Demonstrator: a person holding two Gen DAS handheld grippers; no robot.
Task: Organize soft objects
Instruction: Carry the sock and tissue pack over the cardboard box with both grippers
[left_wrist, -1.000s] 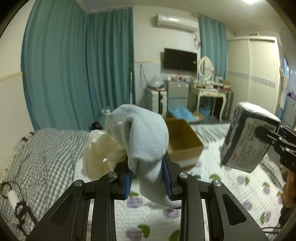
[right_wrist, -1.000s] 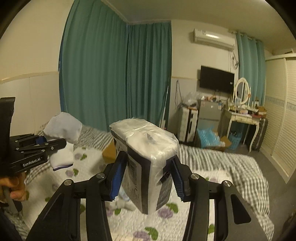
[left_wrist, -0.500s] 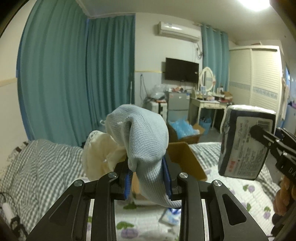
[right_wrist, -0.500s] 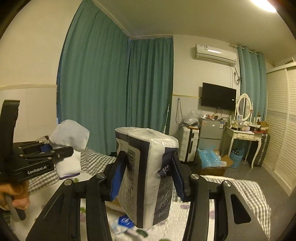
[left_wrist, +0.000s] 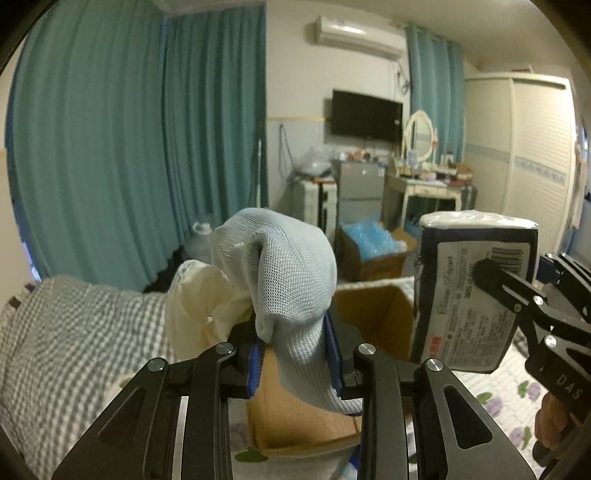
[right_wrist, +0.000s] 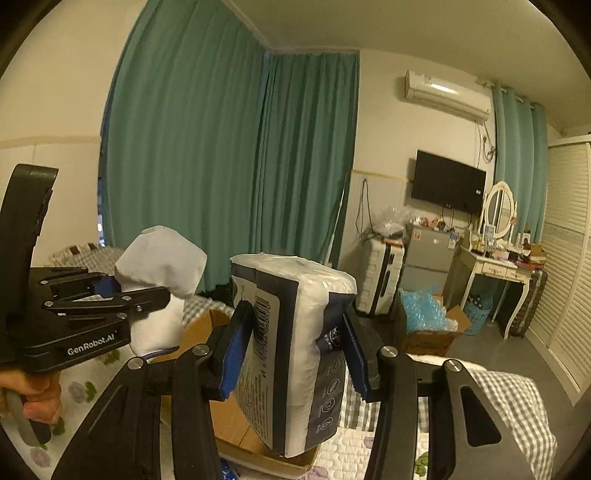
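My left hand-held gripper (left_wrist: 293, 363) clamps a pale blue mesh cloth bundle (left_wrist: 291, 291); my right hand-held gripper (right_wrist: 290, 354) clamps a plastic-wrapped white tissue pack (right_wrist: 295, 350). Both hang above the open brown cardboard box (left_wrist: 376, 314) on the floral quilted bed (left_wrist: 502, 391).

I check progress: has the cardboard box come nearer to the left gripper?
Yes. The cardboard box now sits right behind the left gripper, low in view, not farther up the bed.

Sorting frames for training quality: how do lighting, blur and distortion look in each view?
Left wrist view: dim indoor light, fisheye bowing the wardrobe, mesh cloth sharp, background soft. Right wrist view: glare on the air conditioner, curtains curved, tissue pack sharp.
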